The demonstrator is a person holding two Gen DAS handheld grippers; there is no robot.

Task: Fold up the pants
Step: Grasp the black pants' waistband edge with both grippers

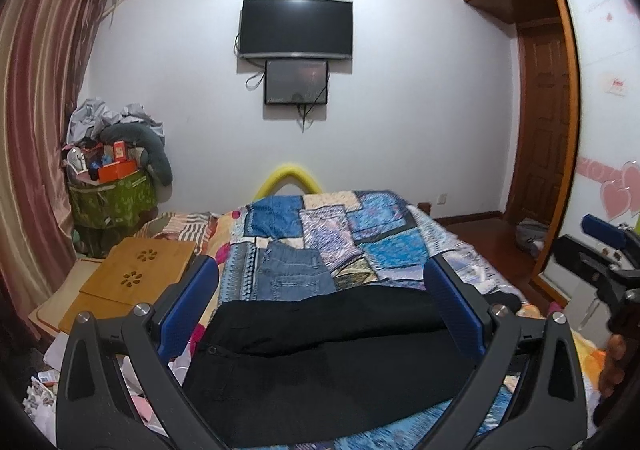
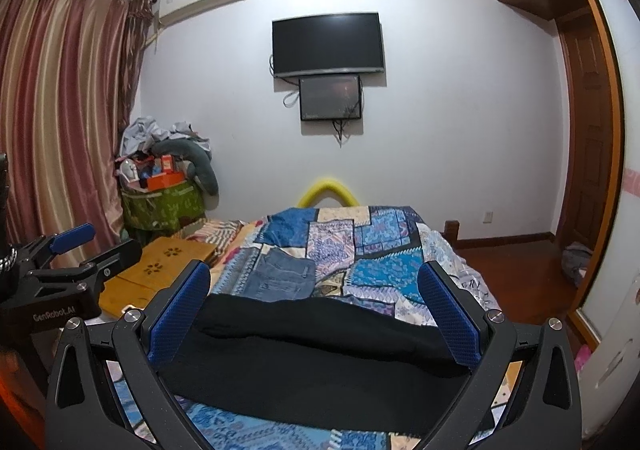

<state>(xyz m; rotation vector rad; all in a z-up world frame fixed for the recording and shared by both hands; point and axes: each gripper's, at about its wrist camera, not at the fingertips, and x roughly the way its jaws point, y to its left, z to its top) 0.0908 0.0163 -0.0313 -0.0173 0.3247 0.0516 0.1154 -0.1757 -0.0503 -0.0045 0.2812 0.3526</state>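
Across the near end of the bed, on its blue patchwork quilt, lie the black pants, folded lengthwise with one leg resting on the other and the buttoned waistband toward the left side. Above them the left gripper is held level and aimed down the bed toward the far wall, its blue-padded fingers spread wide to either side of the dark cloth, gripping nothing. Alongside it the right gripper takes the same forward-pointing pose, its blue pads likewise wide apart with the pants showing between them. Each gripper appears at the edge of the other's view, so the two are held side by side, near one another. Beyond the black pants a folded pair of blue jeans lies on the quilt, just past their far edge. Fingertips of the person's right hand show at the right edge.
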